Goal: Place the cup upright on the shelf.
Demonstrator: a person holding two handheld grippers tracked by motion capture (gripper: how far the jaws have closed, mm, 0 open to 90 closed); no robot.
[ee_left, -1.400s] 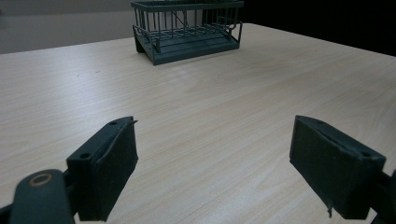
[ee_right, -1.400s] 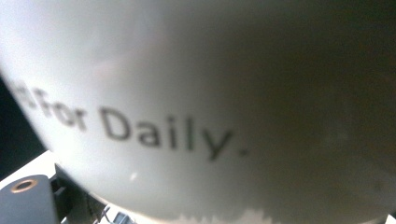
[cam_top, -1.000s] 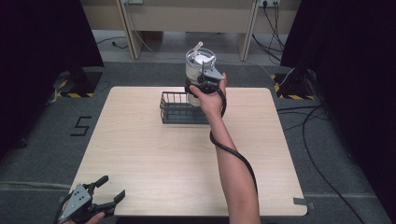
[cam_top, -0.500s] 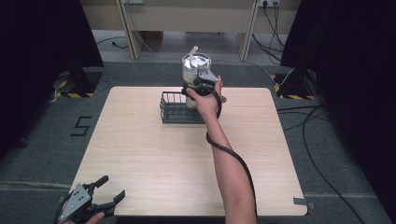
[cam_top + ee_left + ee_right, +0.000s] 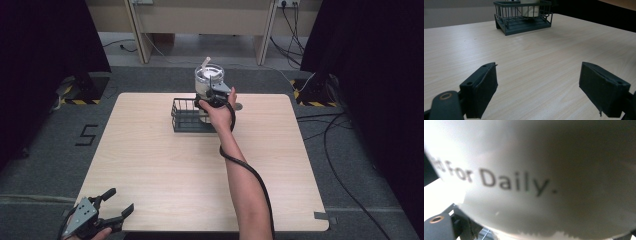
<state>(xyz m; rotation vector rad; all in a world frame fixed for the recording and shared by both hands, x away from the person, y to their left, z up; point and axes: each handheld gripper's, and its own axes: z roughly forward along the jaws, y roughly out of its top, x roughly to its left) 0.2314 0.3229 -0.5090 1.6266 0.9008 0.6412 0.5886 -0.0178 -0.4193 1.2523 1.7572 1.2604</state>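
— What is sitting around the table (image 5: 150, 165)?

— A grey floor (image 5: 45, 170) is spreading out on every side, and a black 5 (image 5: 87, 135) is lying on it just left of the table.

— And on the right?

— Black cables (image 5: 345, 165) are trailing over the floor there. A strip of grey tape (image 5: 324, 217) is sticking to the table's near right corner.

— What is standing farther back?

— A pale desk (image 5: 200, 20) is standing beyond the far edge. Dark curtains (image 5: 45, 40) are hanging at both sides, and striped tape (image 5: 75, 101) is lying at their feet.
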